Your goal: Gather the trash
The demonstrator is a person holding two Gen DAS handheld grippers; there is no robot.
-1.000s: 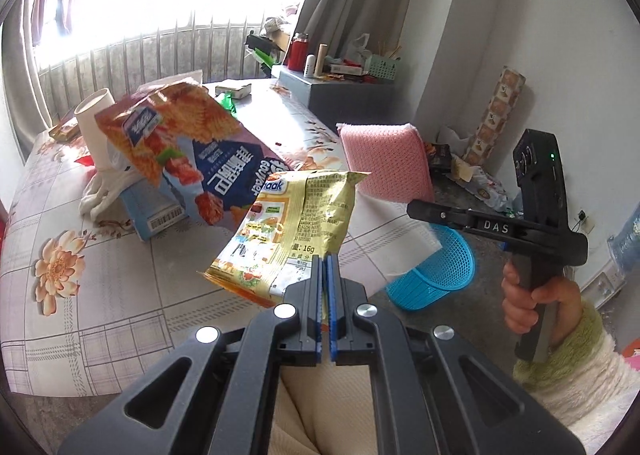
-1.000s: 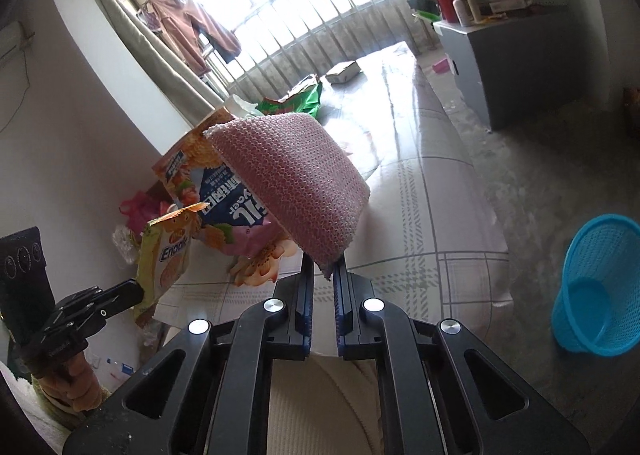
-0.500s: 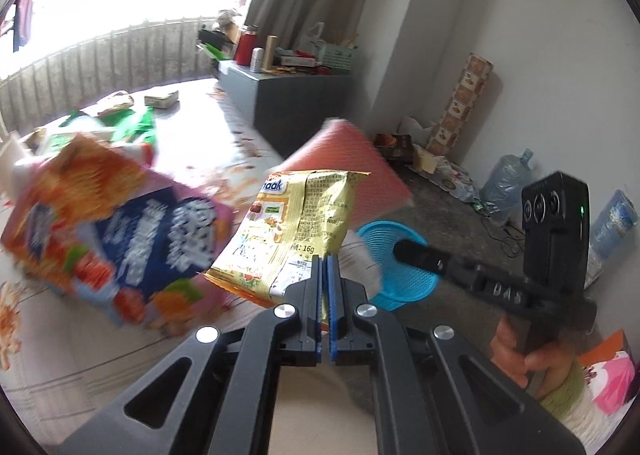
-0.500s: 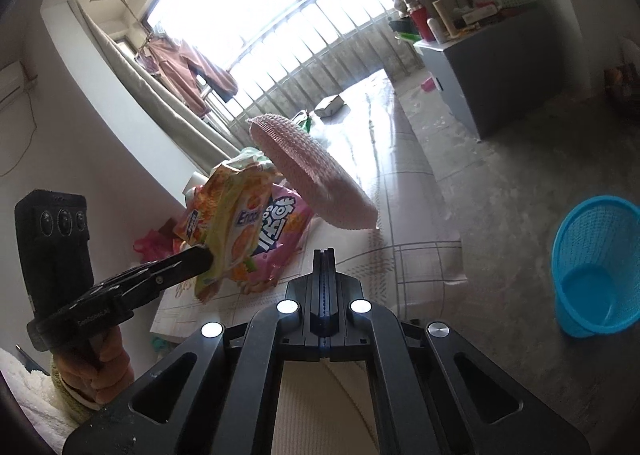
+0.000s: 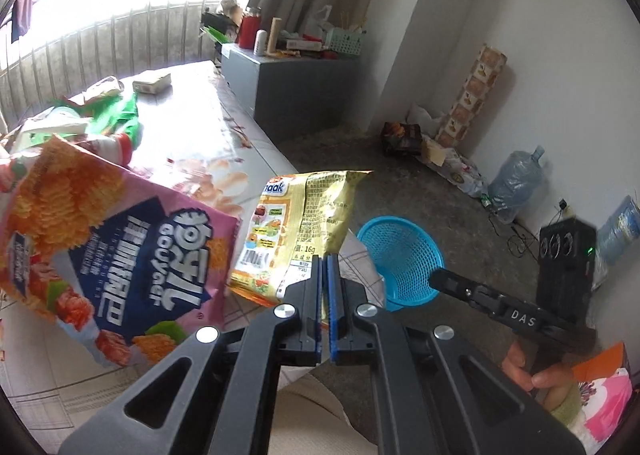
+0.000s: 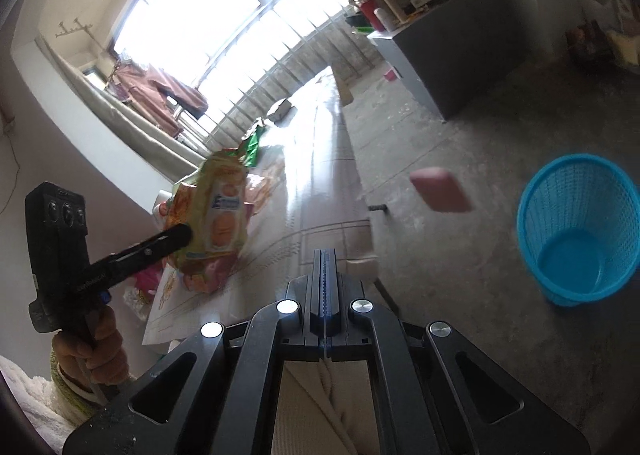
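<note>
My left gripper (image 5: 324, 259) is shut on the lower edge of a yellow snack packet (image 5: 304, 219), held up off the table's corner. The right wrist view shows that left gripper (image 6: 185, 234) with the packet (image 6: 222, 223) at the left. My right gripper (image 6: 325, 255) is shut with nothing in it; the left wrist view has it (image 5: 435, 278) just right of the blue mesh basket (image 5: 400, 263). A pink knitted pad (image 6: 440, 195) is blurred in mid-air, past the table's edge and left of the basket (image 6: 580, 231). The basket stands on the floor with nothing showing inside.
A big pink and orange snack bag (image 5: 112, 243) lies on the floral-cloth table (image 5: 224, 127), with a green wrapper (image 5: 124, 119) and a small box (image 5: 152, 81) behind. A grey cabinet (image 5: 304, 83) stands beyond. A water jug (image 5: 516, 183) and litter (image 5: 404, 135) lie along the wall.
The right gripper let go of the pink pad, which now flies off the table's edge toward the basket side. Its fingers closed empty. The left gripper swung right with the yellow packet.
</note>
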